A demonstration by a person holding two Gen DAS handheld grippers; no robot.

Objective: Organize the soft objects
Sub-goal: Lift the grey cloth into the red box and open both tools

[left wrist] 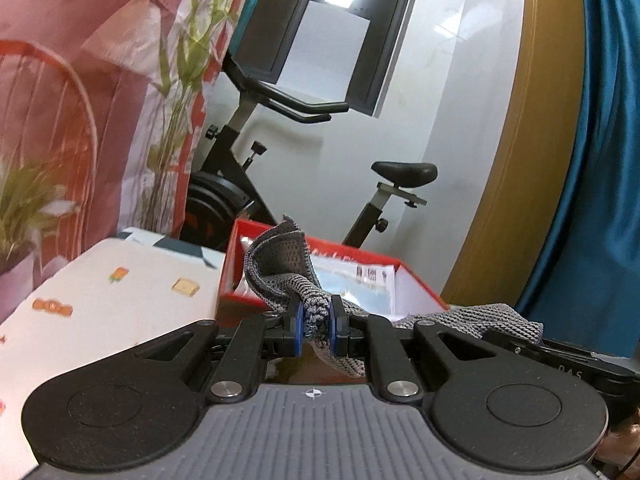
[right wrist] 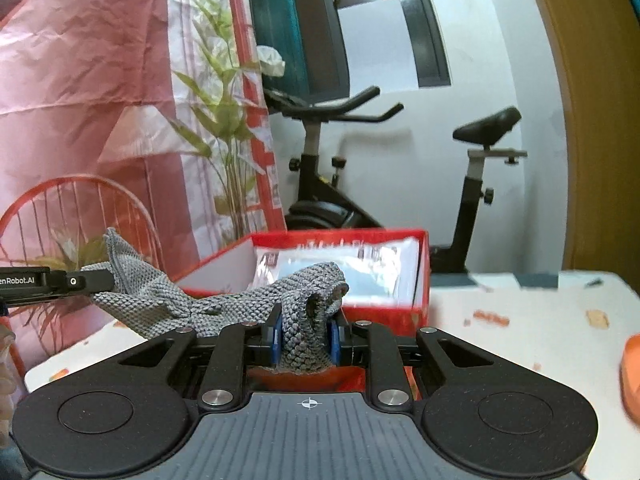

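Observation:
A grey knitted cloth (left wrist: 280,272) is stretched between both grippers above the table. My left gripper (left wrist: 317,330) is shut on one bunched end of it. My right gripper (right wrist: 306,338) is shut on the other end of the cloth (right wrist: 304,312). In the right wrist view the left gripper (right wrist: 104,280) shows at the far left, holding the cloth's far corner. In the left wrist view the cloth (left wrist: 480,318) runs off right over the right gripper's body. An open red box (left wrist: 416,280) with a plastic-wrapped item inside stands just beyond the cloth; it also shows in the right wrist view (right wrist: 384,310).
The table has a white patterned cover (left wrist: 120,300). An orange object (right wrist: 632,376) sits at the right edge. Behind the table stand an exercise bike (left wrist: 240,184), a red wire chair (right wrist: 80,208), a plant, and a pink curtain.

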